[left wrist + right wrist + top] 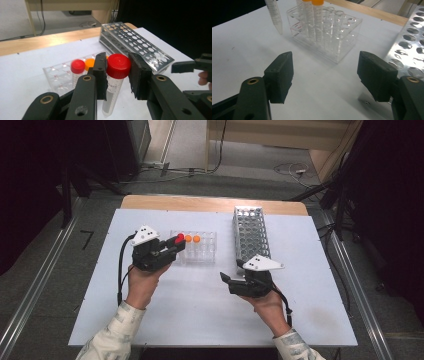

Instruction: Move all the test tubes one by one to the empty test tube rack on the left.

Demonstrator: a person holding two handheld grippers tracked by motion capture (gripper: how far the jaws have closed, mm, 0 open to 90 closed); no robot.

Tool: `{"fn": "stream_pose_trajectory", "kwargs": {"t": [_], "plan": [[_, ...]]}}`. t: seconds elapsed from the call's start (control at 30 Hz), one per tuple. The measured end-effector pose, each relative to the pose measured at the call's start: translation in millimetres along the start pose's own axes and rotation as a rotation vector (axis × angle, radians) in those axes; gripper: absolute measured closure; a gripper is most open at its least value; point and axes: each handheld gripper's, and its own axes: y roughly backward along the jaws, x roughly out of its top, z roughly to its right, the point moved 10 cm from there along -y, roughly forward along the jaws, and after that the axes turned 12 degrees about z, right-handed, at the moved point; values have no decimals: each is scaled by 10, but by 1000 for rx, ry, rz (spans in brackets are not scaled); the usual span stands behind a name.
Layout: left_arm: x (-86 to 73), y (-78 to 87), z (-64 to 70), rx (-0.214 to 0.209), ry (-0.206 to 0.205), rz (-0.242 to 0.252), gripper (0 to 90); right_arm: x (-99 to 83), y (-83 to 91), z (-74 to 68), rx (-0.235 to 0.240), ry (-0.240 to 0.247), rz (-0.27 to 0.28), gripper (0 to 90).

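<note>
Left fingers (100, 72): clamped on the red-capped tube (117, 72), one pad on each side of its cap and upper body; the cap sits squarely between them.
Left gripper (172, 245): held in the left hand (142, 282), at the left end of the clear rack (207, 251) in the high view.
Red-capped tube: upright, held clear of the bench (200, 305); its pointed lower end hangs in the air just left of the clear rack in the right gripper view (274, 15).
Right fingers (280, 75): wide apart, nothing between them but bare bench.
Right gripper (227, 281): held in the right hand (270, 305), low over the bench in front of the metal rack (250, 235), well apart from the held tube.
Clear rack: stands on the bench between the two grippers and a little beyond them; it carries two orange-capped tubes (192, 239) side by side, and a second red-capped tube (77, 67) stands in it just behind the left fingers.
Metal rack: a long perforated rack lying to the right of the clear rack, near it but apart.
Bench: white sheet over a wooden top.
</note>
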Motion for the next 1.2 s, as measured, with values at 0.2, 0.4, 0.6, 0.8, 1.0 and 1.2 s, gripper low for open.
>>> {"fn": "stream_pose_trajectory", "kwargs": {"t": [0.2,0.4,0.6,0.8,1.0,1.2], "plan": [[149,8,-90,24,-5,14,698,-38,107,92,-16,-9,1,273],[255,-31,-174,50,-6,26,698,-86,186,166,-31,-11,-1,271],[343,-78,-261,74,-6,40,698,-116,237,241,-46,-27,-1,271],[330,-143,-367,107,-11,37,698,-127,273,281,-53,-36,0,271],[304,-219,-452,141,-20,43,698,-151,282,314,-61,-46,-8,271],[235,-279,-533,172,-18,39,697,-161,290,343,-63,-50,-10,265]]}}
